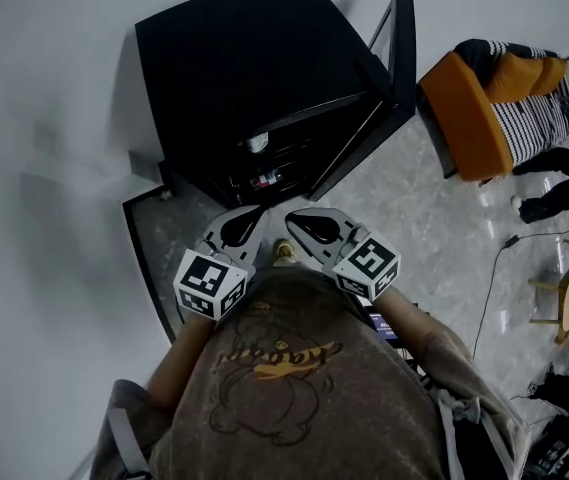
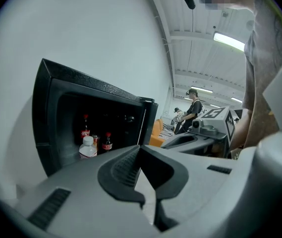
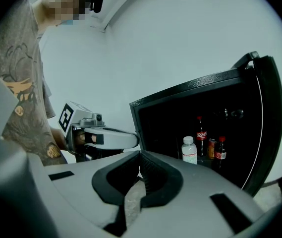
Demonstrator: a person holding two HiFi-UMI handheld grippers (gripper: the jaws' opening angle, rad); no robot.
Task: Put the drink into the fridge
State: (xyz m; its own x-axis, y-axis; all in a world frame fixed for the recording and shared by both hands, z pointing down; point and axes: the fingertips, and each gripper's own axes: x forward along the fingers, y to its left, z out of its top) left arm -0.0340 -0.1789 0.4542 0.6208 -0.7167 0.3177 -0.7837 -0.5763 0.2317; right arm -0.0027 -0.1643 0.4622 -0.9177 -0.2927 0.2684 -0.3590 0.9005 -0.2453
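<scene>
Grey plastic jaws of the left gripper [image 2: 141, 150] are closed on each other with nothing between them. The right gripper [image 3: 141, 155] is likewise closed and empty. Both are held side by side, close to the person's chest, pointing toward the fridge [image 1: 254, 58].

Beyond the grippers the black fridge stands on the floor [image 1: 414, 228] with its door [image 1: 394, 78] swung wide to the right. A clear bottle [image 3: 189, 150] stands upright at the front edge of the fridge shelf. Behind it, toward the shelf's rear edge, stand a tall cola bottle [image 3: 200, 128], a can [image 3: 211, 148] and a short cola bottle [image 3: 221, 148]. Which of these is the task's drink cannot be told; all are inside.

Judgement: placement appears complete, and closing the door remains.
1. Use the right gripper, which is nearer the door.
2. Keep the jaws closed and push with their flat outer face.
3. Apply pressure near the door's free edge.
4. Swing slowly so the clear bottle is not toppled.
</scene>
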